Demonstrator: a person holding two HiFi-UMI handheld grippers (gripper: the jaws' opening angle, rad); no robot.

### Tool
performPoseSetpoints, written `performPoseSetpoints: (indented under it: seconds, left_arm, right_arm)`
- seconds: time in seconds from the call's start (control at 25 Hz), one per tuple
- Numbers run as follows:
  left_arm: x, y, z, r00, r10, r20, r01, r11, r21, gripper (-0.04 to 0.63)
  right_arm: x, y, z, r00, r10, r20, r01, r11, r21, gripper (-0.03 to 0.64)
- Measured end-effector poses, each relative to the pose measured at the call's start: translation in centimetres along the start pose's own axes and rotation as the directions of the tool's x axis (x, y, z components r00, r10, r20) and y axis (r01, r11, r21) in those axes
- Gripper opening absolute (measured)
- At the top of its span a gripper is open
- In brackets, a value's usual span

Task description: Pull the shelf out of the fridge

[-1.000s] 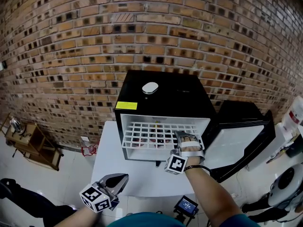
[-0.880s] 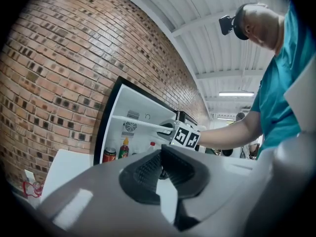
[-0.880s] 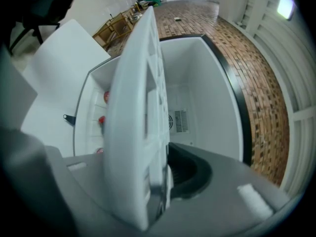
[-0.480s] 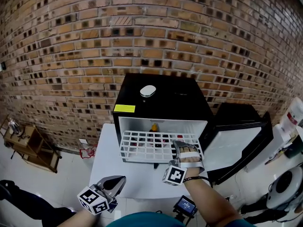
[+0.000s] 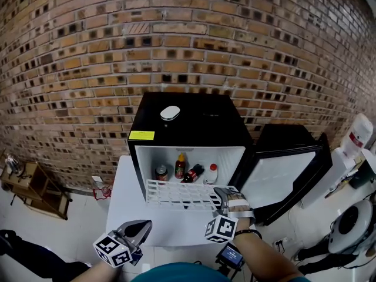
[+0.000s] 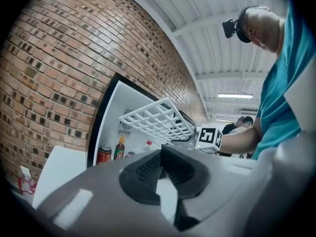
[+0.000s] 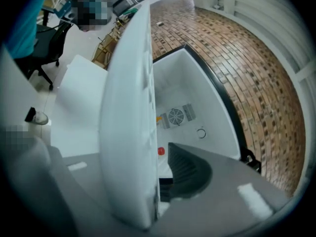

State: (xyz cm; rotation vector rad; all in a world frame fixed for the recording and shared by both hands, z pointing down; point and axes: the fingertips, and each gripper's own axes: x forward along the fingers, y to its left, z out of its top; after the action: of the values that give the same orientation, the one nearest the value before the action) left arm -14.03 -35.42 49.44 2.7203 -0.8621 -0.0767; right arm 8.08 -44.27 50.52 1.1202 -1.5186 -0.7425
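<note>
right gripper fingers clamped on the front right corner of the white wire shelf. shelf mostly out of the mini fridge, its rear edge seemingly at the opening. left gripper fingers together, empty. left to do: draw it clear.

We look steeply down on the fridge from the head; both gripper views face its open interior from close by.

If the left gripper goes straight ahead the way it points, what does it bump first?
The left gripper would probably meet the white wire shelf first, though depth is unclear.
</note>
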Motion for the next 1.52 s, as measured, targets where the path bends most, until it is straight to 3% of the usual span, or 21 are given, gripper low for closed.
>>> performPoseSetpoints:
  seconds: [0.32, 0.84, 1.12, 1.52]
  left_arm:
    - [1.8, -3.8, -1.2, 1.000, 0.015, -0.011, -0.015, 1.000, 0.015, 0.000]
    - [0.7, -11.1, -3.0, 0.983, 0.176, 0.043, -0.177, 0.984, 0.002, 0.000]
    - [-4.1, -11.5, -2.3, 0.976, 0.204, 0.082, -0.206, 0.978, 0.017, 0.000]
    - [-15.4, -12.7, -3.2, 0.994, 0.102, 0.045, -0.104, 0.992, 0.066, 0.000]
  right_arm:
    - [-3.2, 1.1, -3.4, 0.993, 0.097, 0.064, -0.100, 0.994, 0.046, 0.119]
    - [-7.0, 3.1, -8.7, 0.966, 0.193, 0.171, -0.194, 0.981, -0.006, 0.120]
    - [-9.8, 4.5, -7.0, 0.965, 0.200, 0.171, -0.199, 0.980, -0.023, 0.120]
    - [-16.8, 9.3, -1.3, 0.985, 0.158, 0.067, -0.158, 0.987, -0.009, 0.120]
